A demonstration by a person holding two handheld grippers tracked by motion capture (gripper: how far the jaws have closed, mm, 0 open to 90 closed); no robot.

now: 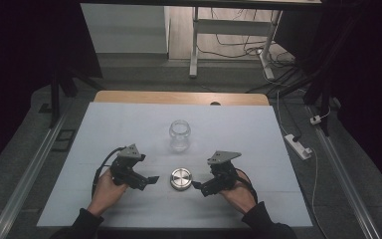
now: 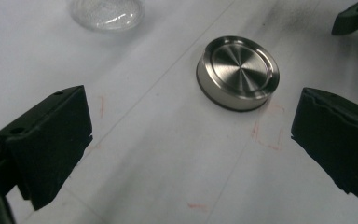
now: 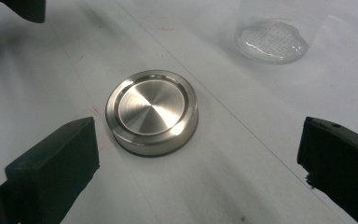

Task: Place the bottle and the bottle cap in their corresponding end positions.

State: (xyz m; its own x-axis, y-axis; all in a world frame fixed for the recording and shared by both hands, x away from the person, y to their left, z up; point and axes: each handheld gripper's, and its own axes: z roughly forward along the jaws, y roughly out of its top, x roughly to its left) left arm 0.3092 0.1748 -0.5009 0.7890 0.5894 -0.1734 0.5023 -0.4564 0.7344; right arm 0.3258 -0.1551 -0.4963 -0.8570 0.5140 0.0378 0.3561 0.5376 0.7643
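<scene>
1. Nearest to us, our hands come in over the front edge of the tabletop (image 1: 104,124); the left tongs (image 1: 151,179) and the right tongs (image 1: 195,184) both hover low, angled inward toward one another, which we judge is how we square up on the thing lying between them.
2. Both tongs stand wide apart and grip nothing; in the left gripper view and the right gripper view the black jaws frame bare white surface with a broad gap between them.
3. Between the two tongs lies the metal lid (image 1: 180,179), flat on the tabletop with its brushed face up; it sits just beside each pair of jaw tips yet touches neither; in the left gripper view the lid (image 2: 238,72) lies ahead and to the right, and in the right gripper view it (image 3: 152,112) lies ahead, nearer the left jaw.
4. Lying flat, the lid offers only its low rim, so we judge that a grip must come from the sides, close to the surface.
5. Farther off stands the glass jar (image 1: 179,134), upright, mouth open, well apart from the lid; it appears ready to take the lid.
6. Open room lies all round; the lid and jar sit near the middle, far from every edge, so we can swing either hand freely.
</scene>
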